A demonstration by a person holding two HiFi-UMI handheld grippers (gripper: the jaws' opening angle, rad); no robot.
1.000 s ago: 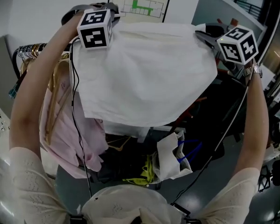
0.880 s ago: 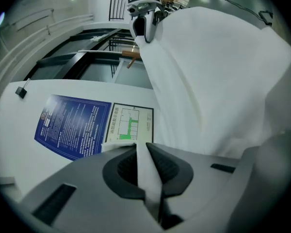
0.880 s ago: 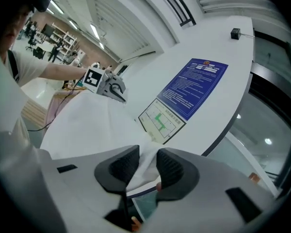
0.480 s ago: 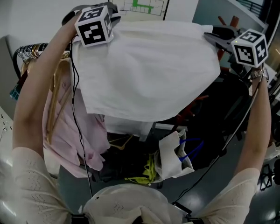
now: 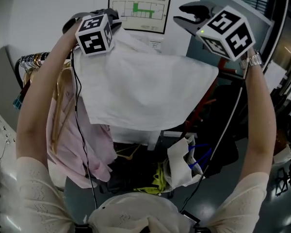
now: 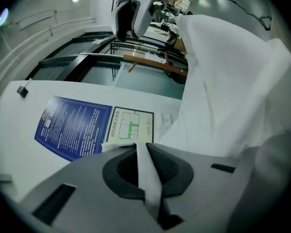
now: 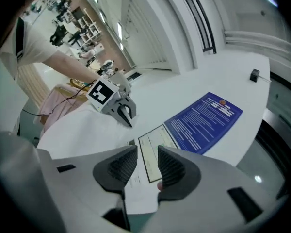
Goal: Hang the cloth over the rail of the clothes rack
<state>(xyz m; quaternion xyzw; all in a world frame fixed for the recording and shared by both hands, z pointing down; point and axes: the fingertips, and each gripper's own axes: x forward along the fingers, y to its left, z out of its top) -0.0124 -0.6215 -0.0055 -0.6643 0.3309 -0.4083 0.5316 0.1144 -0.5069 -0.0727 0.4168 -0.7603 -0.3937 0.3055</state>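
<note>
A white cloth [image 5: 145, 91] is spread in front of me and droops at its right side; whatever it lies over is hidden beneath it. My left gripper [image 5: 115, 19] is shut on the cloth's upper left corner, and a fold of cloth [image 6: 146, 178] shows pinched between its pads. My right gripper [image 5: 182, 17] hovers above the cloth's right corner and clear of it. Its jaws have just been opening and have nothing between them [image 7: 146, 154]. The rack's rail [image 5: 31, 59] shows at the left with hangers on it.
A pink garment [image 5: 77, 140] hangs on the rail under my left arm. A floor-plan sheet [image 5: 138, 11] and a blue notice [image 7: 203, 123] are on the wall behind. A white bag [image 5: 182, 161] and dark clutter lie below the cloth.
The right gripper has let go of the cloth's right corner, opened, and moved up and to the left. That side of the cloth has sagged. The left gripper has stayed put.
</note>
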